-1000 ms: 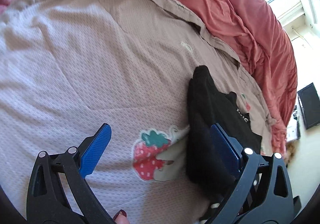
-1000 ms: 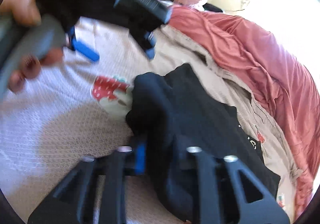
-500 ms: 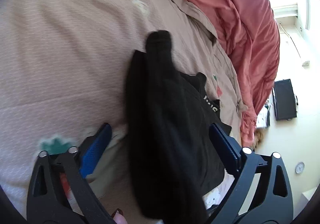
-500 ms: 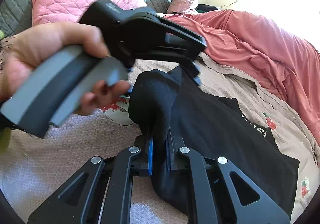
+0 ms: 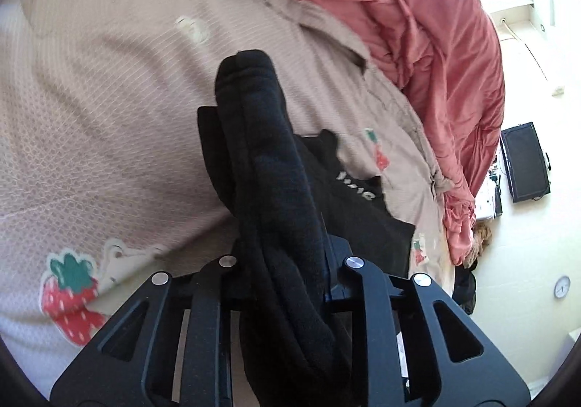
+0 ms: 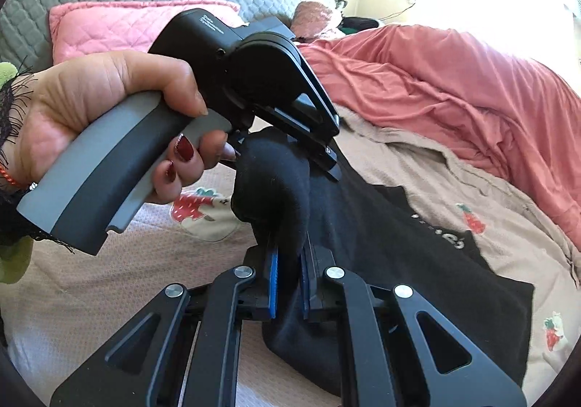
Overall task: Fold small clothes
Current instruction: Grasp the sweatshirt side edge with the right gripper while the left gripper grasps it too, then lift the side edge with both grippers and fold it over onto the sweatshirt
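Black garment (image 6: 399,243) pinched in both our left gripper (image 5: 287,261) and right gripper (image 6: 288,283); we should lift evenly, keeping the fold taut.

Harsh window glare; fisheye-warped edges

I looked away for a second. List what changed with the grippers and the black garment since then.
The left gripper, open beside the black garment a second ago, swung over its bunched edge and closed on it. The right gripper kept its clamp throughout. The garment's far end stays on the strawberry-print sheet.
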`<state>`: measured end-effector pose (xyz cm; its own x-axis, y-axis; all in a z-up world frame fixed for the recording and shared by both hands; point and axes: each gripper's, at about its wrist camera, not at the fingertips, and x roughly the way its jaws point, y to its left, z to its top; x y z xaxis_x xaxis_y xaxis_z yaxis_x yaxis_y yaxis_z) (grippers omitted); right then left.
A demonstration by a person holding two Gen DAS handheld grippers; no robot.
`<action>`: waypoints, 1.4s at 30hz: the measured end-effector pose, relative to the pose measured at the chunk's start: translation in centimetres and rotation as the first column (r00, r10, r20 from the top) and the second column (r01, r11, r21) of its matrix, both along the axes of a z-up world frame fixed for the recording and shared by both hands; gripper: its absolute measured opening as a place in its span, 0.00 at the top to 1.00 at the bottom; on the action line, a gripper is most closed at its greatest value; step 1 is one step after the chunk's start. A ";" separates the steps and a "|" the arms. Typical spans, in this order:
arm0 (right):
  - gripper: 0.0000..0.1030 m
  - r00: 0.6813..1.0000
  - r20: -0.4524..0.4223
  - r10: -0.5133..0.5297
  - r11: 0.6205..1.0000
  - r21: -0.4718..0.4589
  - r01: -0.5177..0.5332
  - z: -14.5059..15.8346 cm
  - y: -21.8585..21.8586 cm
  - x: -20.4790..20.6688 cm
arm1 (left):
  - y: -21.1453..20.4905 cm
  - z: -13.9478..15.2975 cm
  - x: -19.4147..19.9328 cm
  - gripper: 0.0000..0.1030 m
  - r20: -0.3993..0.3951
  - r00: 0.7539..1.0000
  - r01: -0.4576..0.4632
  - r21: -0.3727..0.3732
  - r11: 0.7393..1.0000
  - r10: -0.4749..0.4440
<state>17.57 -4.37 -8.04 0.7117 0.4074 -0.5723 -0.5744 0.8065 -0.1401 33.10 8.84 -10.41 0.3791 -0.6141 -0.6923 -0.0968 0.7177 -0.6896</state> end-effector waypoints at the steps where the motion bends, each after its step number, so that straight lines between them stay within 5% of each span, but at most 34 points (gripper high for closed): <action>1: 0.92 1.000 -0.001 -0.011 1.000 0.012 0.011 0.4 -0.7 -0.2 | -0.5 0.5 0.0 0.86 0.008 1.000 0.002 0.002 1.000 -0.002; 15: 0.92 0.981 -0.003 -0.195 0.978 0.079 0.195 4.8 -12.2 -2.3 | -14.9 7.4 0.3 0.86 0.073 0.983 0.157 0.129 0.979 -0.167; 22: 0.92 0.946 -0.075 -0.315 0.943 0.089 0.320 2.9 -17.1 -2.5 | -22.3 5.1 1.1 0.86 0.014 0.968 0.243 0.218 0.945 -0.252; 31: 0.92 0.886 -0.265 -0.380 0.899 0.118 0.421 0.4 -20.2 -1.3 | -26.4 2.2 1.6 0.81 -0.064 0.950 0.311 0.293 0.904 -0.306; 39: 0.92 0.832 -0.390 -0.395 0.869 0.134 0.476 -1.5 -21.3 -1.4 | -27.4 1.4 1.2 0.68 -0.065 0.944 0.329 0.264 0.907 -0.323; 42: 0.91 0.817 -0.415 -0.399 0.866 0.121 0.485 -2.0 -21.1 -1.4 | -26.5 2.1 1.1 0.51 -0.041 0.949 0.316 0.113 0.942 -0.314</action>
<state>16.20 -25.49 -10.03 0.6012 0.2407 -0.7620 -0.1223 0.9700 0.2100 34.21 -17.63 -8.28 0.1634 -0.6142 -0.7720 0.1334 0.7891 -0.5996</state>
